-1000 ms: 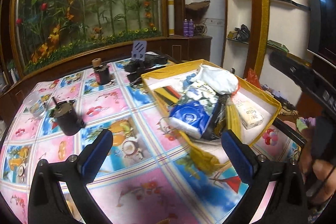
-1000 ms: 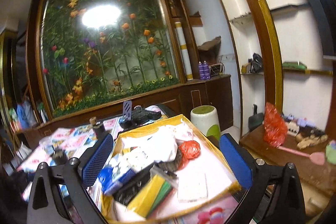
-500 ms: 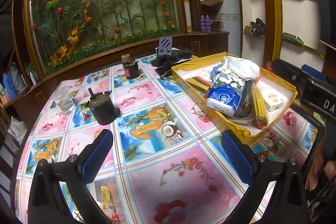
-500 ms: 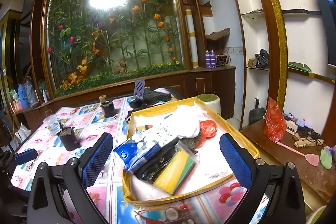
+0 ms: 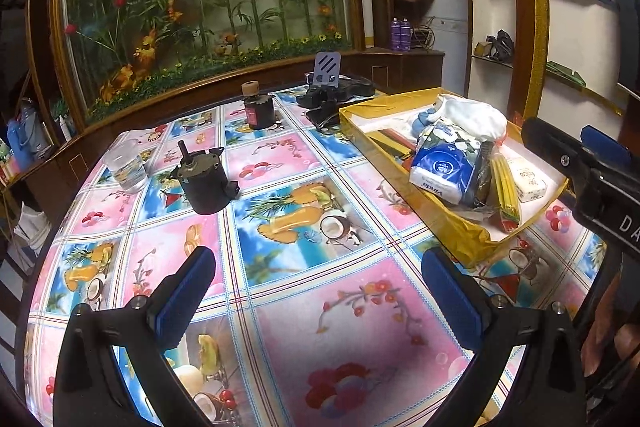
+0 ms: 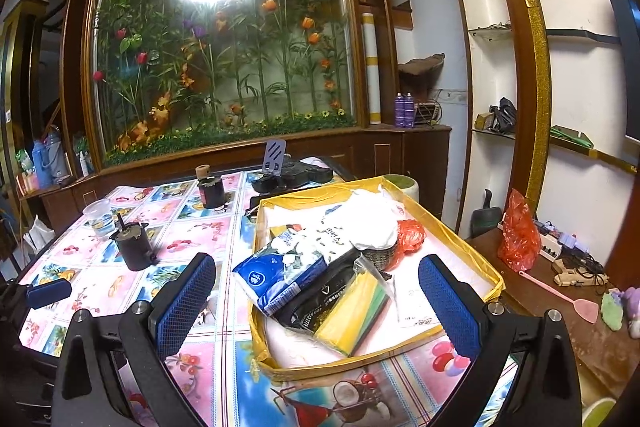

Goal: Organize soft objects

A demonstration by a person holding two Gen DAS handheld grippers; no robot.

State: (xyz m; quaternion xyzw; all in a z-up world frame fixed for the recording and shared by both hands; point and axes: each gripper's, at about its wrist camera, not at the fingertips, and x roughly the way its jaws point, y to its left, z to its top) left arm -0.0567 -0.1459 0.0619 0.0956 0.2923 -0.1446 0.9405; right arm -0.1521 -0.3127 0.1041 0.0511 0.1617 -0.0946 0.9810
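A shallow yellow-rimmed tray (image 6: pixel 460 239) (image 5: pixel 380 147) sits on the right side of the table and holds a pile of soft goods. In it lie a blue tissue pack (image 6: pixel 280 275) (image 5: pixel 444 167), a white cloth bundle (image 6: pixel 368 223) (image 5: pixel 472 117), a yellow sponge pack (image 6: pixel 352 315) (image 5: pixel 506 187), a black packet (image 6: pixel 324 297) and a red bag (image 6: pixel 410 235). My right gripper (image 6: pixel 316 303) hangs open just in front of the tray, holding nothing. My left gripper (image 5: pixel 318 301) is open over bare tablecloth, left of the tray.
A dark cylindrical motor part (image 5: pixel 204 183), a clear plastic cup (image 5: pixel 128 167), a dark jar with a cork (image 5: pixel 258 109) and black gear with a phone stand (image 5: pixel 332 87) stand on the colourful tablecloth (image 5: pixel 304 315). A side bench with a red bag (image 6: pixel 518 235) lies to the right.
Both grippers have drawn back from the tray and risen; the tray looks smaller and farther in both views. Both stay open.
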